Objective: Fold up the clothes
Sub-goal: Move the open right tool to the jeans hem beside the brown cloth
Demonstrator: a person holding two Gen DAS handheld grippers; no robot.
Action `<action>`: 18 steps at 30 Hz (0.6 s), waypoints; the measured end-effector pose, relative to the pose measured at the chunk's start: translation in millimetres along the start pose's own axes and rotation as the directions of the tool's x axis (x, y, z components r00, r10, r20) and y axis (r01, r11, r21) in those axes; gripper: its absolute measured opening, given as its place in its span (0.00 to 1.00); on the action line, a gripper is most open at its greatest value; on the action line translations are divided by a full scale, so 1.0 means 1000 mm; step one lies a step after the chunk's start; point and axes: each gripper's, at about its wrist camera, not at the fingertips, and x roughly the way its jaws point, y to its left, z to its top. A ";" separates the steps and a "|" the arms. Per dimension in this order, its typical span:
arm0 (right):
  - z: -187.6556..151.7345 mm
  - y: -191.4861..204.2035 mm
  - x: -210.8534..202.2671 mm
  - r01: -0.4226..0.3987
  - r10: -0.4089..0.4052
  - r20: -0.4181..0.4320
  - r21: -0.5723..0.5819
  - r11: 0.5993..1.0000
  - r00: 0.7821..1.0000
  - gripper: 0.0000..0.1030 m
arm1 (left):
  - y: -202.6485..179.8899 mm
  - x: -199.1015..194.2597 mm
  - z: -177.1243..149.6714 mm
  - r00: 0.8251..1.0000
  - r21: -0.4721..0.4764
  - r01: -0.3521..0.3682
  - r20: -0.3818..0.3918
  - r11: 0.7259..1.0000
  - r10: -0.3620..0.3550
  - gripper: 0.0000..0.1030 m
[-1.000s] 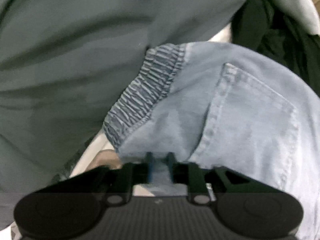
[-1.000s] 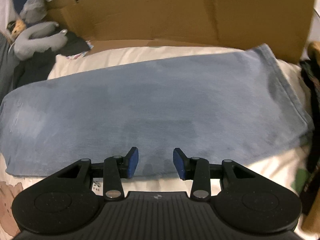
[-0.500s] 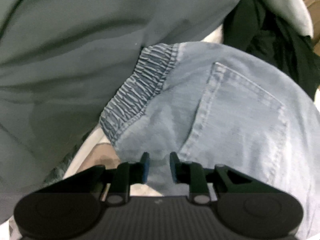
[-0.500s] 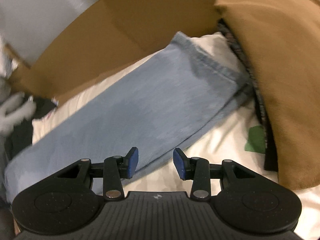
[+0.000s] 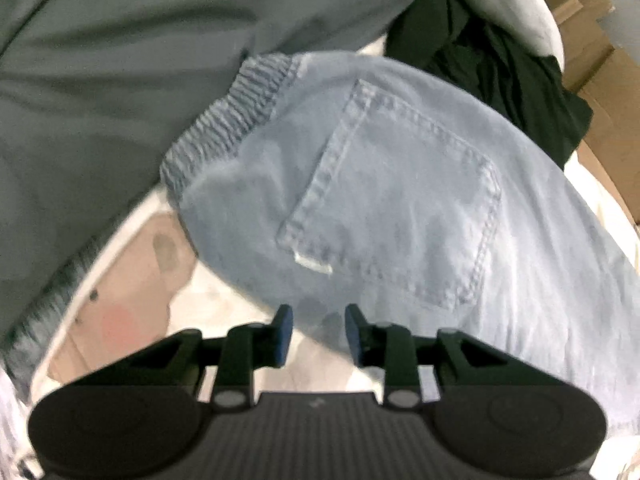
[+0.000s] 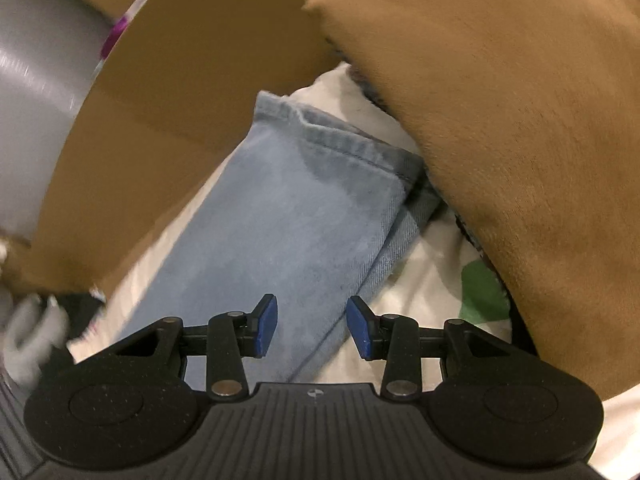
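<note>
Light blue jeans (image 5: 400,184) lie flat on a pale sheet; the left wrist view shows their back pocket and ribbed elastic waistband (image 5: 228,120). My left gripper (image 5: 318,334) hovers at the jeans' near edge, its jaws opening, and the blue pads do not press on the denim. The right wrist view shows the folded leg end of the jeans (image 6: 288,216) with its hem (image 6: 340,140). My right gripper (image 6: 312,330) stands open above the leg's lower edge, with nothing pinched.
A grey-green garment (image 5: 140,60) covers the upper left beside the waistband. Black clothing (image 5: 488,64) and cardboard boxes (image 5: 600,92) lie beyond. A tan fleece item (image 6: 500,112) overhangs the hem on the right; a cardboard wall (image 6: 160,128) stands behind the leg.
My left gripper's jaws let go of the jeans' edge and drew back, spreading apart. The right gripper swung right along the leg to the hem end and rolled; its jaws stayed open.
</note>
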 end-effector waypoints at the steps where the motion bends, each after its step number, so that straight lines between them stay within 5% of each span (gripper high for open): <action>1: 0.001 0.000 0.001 -0.005 0.005 0.002 0.008 1.000 1.000 0.44 | 0.000 -0.001 -0.008 1.000 -0.012 0.006 0.000 1.000 -0.006 0.32; 18: 0.019 -0.024 0.022 0.036 -0.041 0.029 0.140 0.989 0.999 0.44 | -0.010 0.003 -0.082 0.997 -0.002 0.078 0.008 0.997 -0.078 0.39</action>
